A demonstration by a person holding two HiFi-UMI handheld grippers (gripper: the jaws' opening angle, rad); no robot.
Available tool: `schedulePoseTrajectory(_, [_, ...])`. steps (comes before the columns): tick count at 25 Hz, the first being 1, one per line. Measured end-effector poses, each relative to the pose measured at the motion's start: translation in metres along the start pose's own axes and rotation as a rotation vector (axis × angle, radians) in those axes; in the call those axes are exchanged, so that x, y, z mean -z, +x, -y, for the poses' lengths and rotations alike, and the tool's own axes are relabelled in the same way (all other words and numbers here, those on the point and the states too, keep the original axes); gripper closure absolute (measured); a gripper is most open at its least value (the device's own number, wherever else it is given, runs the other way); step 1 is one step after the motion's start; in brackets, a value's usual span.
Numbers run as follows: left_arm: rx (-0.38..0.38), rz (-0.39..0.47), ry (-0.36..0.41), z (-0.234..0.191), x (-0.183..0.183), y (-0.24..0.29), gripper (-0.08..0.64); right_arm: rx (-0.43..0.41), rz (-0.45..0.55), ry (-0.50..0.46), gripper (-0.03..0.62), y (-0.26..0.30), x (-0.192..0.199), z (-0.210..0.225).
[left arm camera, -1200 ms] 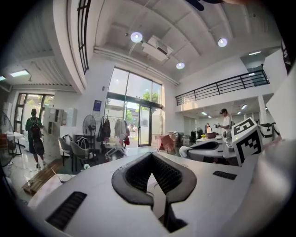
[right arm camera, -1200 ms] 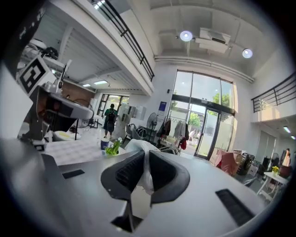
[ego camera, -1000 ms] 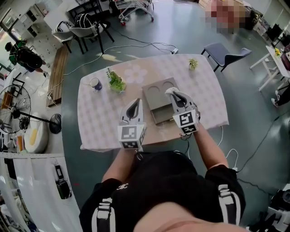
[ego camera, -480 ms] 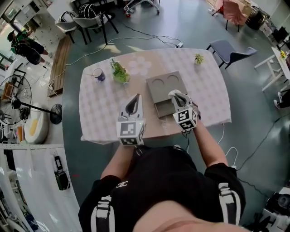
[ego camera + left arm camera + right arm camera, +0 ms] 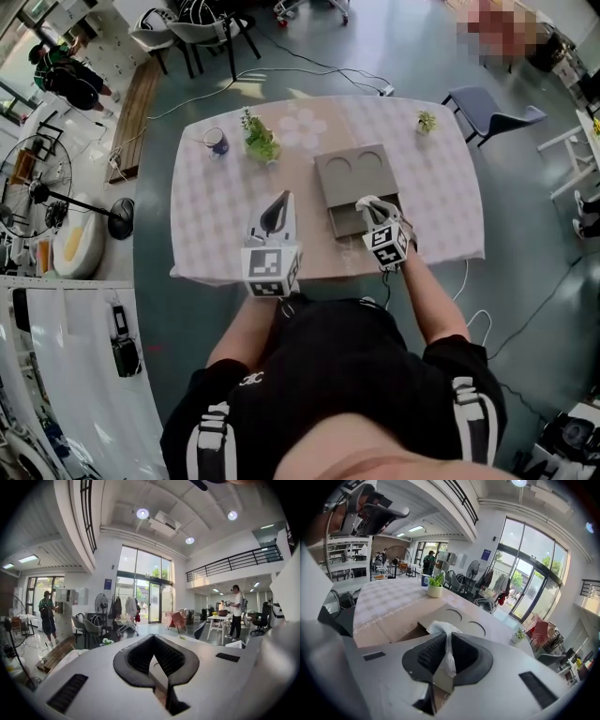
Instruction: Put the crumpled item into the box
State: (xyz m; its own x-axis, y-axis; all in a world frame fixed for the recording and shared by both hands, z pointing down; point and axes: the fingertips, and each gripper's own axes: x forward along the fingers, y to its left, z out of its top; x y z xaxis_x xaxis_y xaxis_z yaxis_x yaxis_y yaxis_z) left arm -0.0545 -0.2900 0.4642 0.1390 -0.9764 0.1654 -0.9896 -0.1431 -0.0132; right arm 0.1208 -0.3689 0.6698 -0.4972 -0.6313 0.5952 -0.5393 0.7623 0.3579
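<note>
Pale checked-cloth table (image 5: 211,216), big open hall. My right gripper (image 5: 446,637) pinched narrow on white crumpled tissue-like wad (image 5: 440,627), over open recess of flat grey cardboard box (image 5: 352,173). Wad looks light, soft, squashy, unbreakable; mid-bunch pinch suits. Left gripper (image 5: 153,638) closed, empty.

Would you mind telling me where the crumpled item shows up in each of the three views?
Head view: crumpled item right of centre, at the right gripper's tip, by the box's near end.
Left gripper view: not in it.
Right gripper view: lower centre, pinched between the jaws.
Shared landmark: the box with two round holes, also in the right gripper view.
</note>
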Motion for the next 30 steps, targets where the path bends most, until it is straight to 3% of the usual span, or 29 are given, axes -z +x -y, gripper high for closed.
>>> schedulePoseTrajectory(8, [-0.023,-0.018,0.004,-0.010,0.008,-0.006,0.568,-0.074,-0.101,0.040,0.557,0.023,0.030,-0.015])
schedulePoseTrajectory(14, [-0.040,-0.024,0.007,-0.018,0.006,-0.010,0.569,-0.084,-0.151,0.052,0.555,0.035,0.043,-0.017])
schedulePoseTrajectory(25, [-0.059,-0.041,0.012,-0.030,0.011,-0.014,0.568,-0.120,-0.246,0.000,0.548,0.053,0.065,-0.035])
schedulePoseTrajectory(27, [-0.055,-0.044,0.014,-0.029,0.011,-0.012,0.569,-0.145,-0.242,0.027,0.541,0.053,0.065,-0.037])
schedulePoseTrajectory(30, [-0.042,-0.040,0.015,-0.026,0.010,-0.007,0.569,-0.176,-0.225,0.111,0.480,0.050,0.060,-0.036])
